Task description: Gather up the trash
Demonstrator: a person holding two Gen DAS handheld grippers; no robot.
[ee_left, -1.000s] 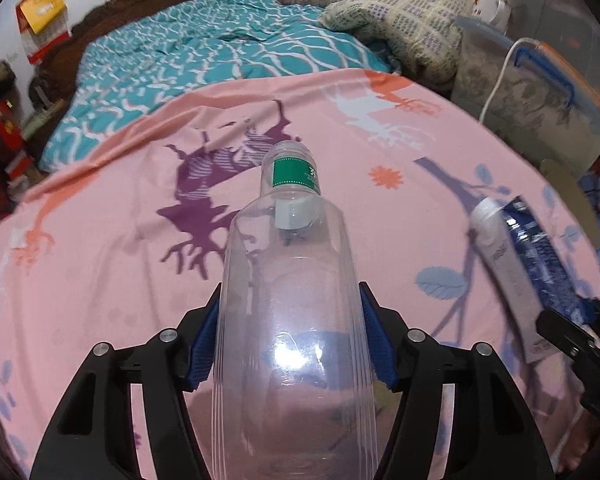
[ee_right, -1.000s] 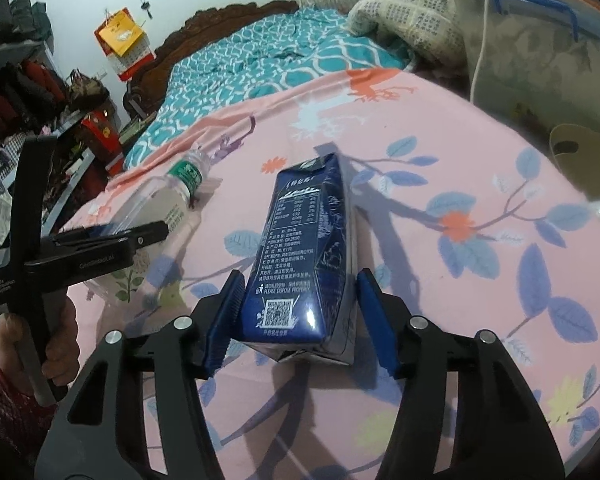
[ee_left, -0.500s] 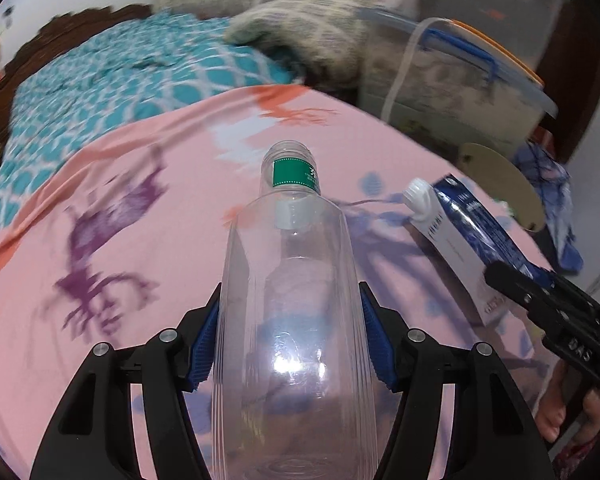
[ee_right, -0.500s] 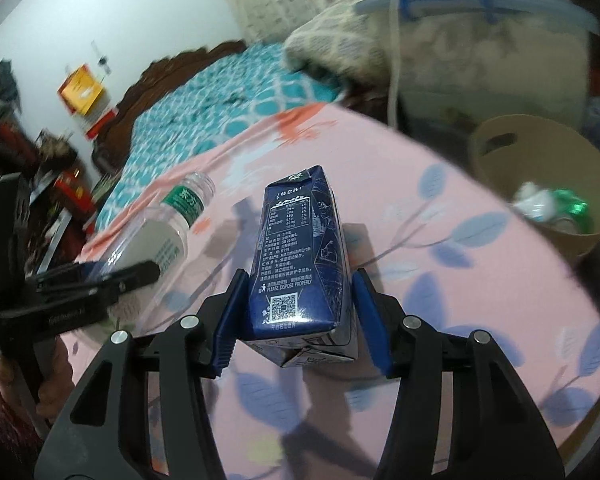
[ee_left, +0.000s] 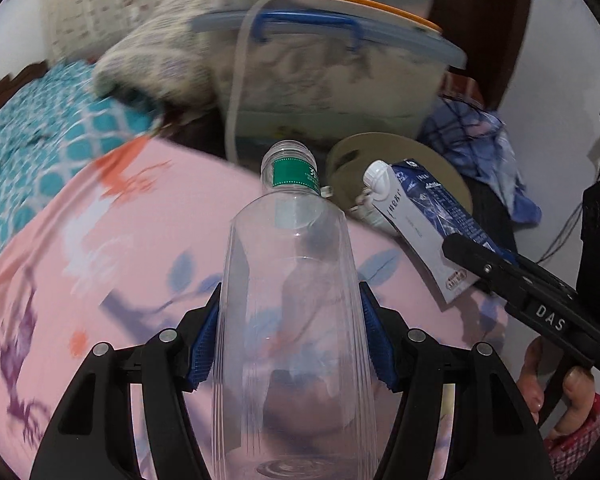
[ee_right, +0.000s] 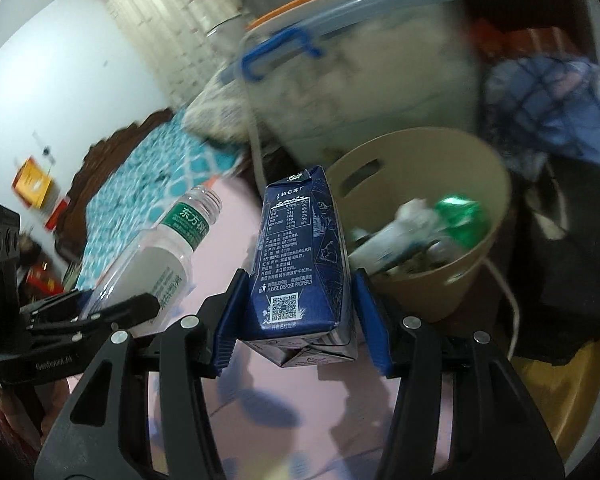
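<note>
My left gripper is shut on a clear plastic bottle with a green label and no cap, held above the pink bedspread. My right gripper is shut on a dark blue milk carton, held upright just left of a beige waste bin with trash inside. The carton and right gripper also show in the left wrist view, in front of the bin. The bottle and left gripper show at the left of the right wrist view.
A large clear storage box with blue handle and orange lid stands behind the bin. A patterned pillow and teal bedding lie beyond the pink cover. Blue checked cloth and dark bags sit right of the bin.
Both grippers have swung right with their loads, from over the middle of the bed to its edge. The bin has come close, right beside the carton.
</note>
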